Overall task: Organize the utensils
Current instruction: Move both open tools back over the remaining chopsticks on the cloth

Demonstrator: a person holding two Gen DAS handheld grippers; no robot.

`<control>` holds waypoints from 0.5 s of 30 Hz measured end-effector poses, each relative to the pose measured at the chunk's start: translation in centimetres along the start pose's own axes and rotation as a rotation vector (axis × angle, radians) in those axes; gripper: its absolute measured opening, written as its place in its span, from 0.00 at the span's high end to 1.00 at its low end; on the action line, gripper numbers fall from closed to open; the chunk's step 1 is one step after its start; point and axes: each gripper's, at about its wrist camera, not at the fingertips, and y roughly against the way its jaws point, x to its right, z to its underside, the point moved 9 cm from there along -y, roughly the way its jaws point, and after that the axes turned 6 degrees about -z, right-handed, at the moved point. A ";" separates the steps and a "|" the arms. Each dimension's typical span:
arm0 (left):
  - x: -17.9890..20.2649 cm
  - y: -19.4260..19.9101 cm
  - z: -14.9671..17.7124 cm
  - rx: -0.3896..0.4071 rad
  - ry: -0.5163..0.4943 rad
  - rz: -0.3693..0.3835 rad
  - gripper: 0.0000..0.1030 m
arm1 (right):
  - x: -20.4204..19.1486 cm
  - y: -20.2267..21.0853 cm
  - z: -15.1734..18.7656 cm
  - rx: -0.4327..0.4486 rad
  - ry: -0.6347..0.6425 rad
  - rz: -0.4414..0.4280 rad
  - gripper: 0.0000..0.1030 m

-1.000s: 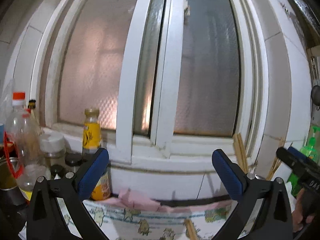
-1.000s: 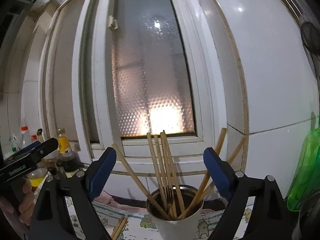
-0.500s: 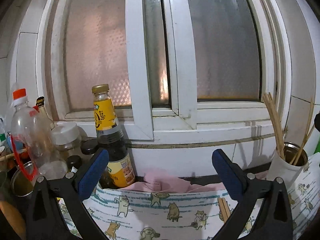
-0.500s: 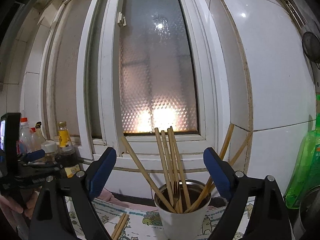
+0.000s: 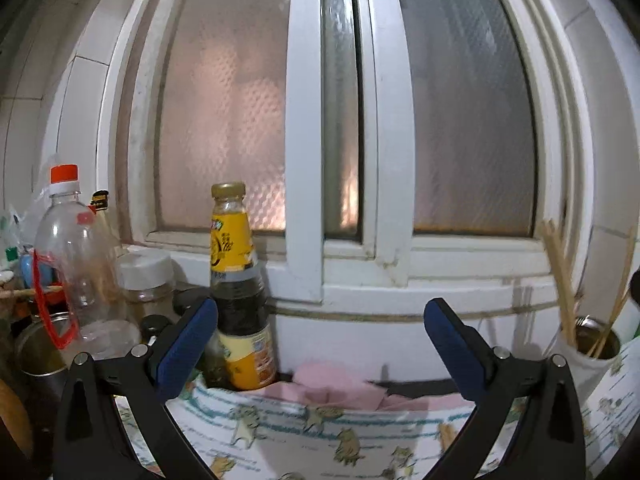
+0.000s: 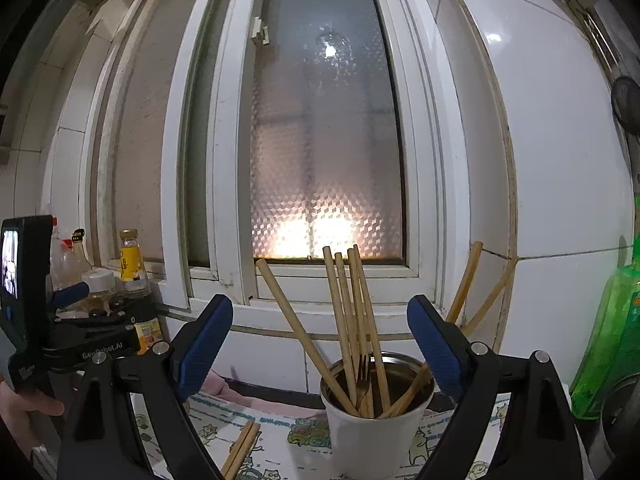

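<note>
Right gripper (image 6: 320, 336) agape before chopstick cup (image 6: 374, 424).

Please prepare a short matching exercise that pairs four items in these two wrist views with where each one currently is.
Things:
1. fork
2. loose chopsticks
3. sauce bottle
4. green bottle

Places:
A. lying flat on the cat-print cloth, left of the cup
B. standing at the far right edge of the right wrist view
C. standing inside the white cup among upright chopsticks
D. standing below the window sill, just behind the left gripper's left finger

Pairs: 1-C, 2-A, 3-D, 4-B
</note>
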 end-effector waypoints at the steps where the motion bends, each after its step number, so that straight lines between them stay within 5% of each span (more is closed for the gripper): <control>1: 0.0 0.0 0.0 -0.005 -0.002 -0.002 0.01 | -0.1 0.1 0.0 0.005 0.003 0.001 0.12; 4: 0.2 -0.1 0.2 -0.005 -0.037 -0.022 0.01 | -0.4 0.0 0.1 -0.005 0.000 -0.030 0.12; 8: 1.7 -0.5 0.6 -0.041 -0.061 0.105 0.01 | -0.7 -0.4 0.6 -0.027 0.008 -0.032 0.12; 12: 1.9 -0.7 0.9 -0.014 -0.126 0.024 0.01 | -1.1 -0.6 0.9 -0.039 0.025 -0.036 0.12; 15: 2.3 -0.6 1.3 -0.039 -0.103 0.053 0.01 | -1.5 -1.0 1.3 -0.058 0.034 -0.046 0.12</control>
